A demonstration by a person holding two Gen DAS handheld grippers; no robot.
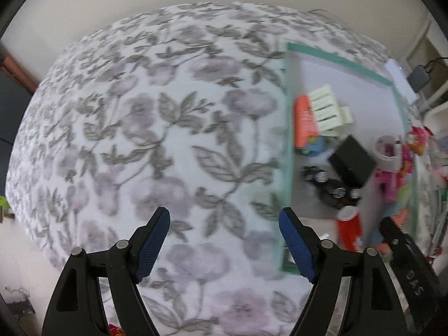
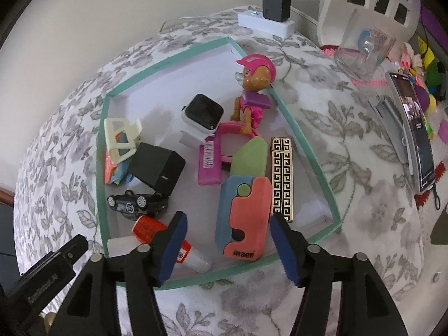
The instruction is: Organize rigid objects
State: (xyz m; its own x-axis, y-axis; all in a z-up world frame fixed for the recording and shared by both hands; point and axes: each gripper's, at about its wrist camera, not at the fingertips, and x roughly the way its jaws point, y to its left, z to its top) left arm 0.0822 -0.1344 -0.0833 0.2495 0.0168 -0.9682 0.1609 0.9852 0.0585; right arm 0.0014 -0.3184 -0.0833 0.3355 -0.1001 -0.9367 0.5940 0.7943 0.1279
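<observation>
Item: shallow tray with teal rim (image 2: 305, 145), lying on a desk under a floral cloth (image 2: 350, 218).

Contents, right wrist view:
- pup figure in a pink helmet (image 2: 253, 84), upright at the far right wall;
- white smartwatch (image 2: 201, 116);
- pink block with a barcode label (image 2: 209, 160);
- green foam piece (image 2: 249, 155);
- gold-and-black patterned lighter (image 2: 282, 177), along the right wall;
- blue-and-coral case (image 2: 246, 218), nearest the front;
- black cube (image 2: 156, 168), tilted against a black toy car (image 2: 137, 203);
- cream clip (image 2: 120, 137);
- orange-and-white tube (image 2: 168, 240), at the front left corner.

Off the tray, to the right: phone on a stand (image 2: 414, 128), clear glass (image 2: 364, 53), white power strip with charger (image 2: 266, 21).

Right gripper (image 2: 228, 243): fingers spread wide, holding nothing, poised over the tray's front edge with the blue-and-coral case between them.

Left gripper (image 1: 224, 240): fingers wide, empty, hanging over bare cloth left of the tray (this view is motion-blurred).

Step, as judged: most rigid pieces are collected in the tray, and both hands are between picks. The next move likely calls for choosing a stray item or squaring up one already in the tray, the case being nearest, with a descent straight enough not to nudge the tube beside it.
</observation>
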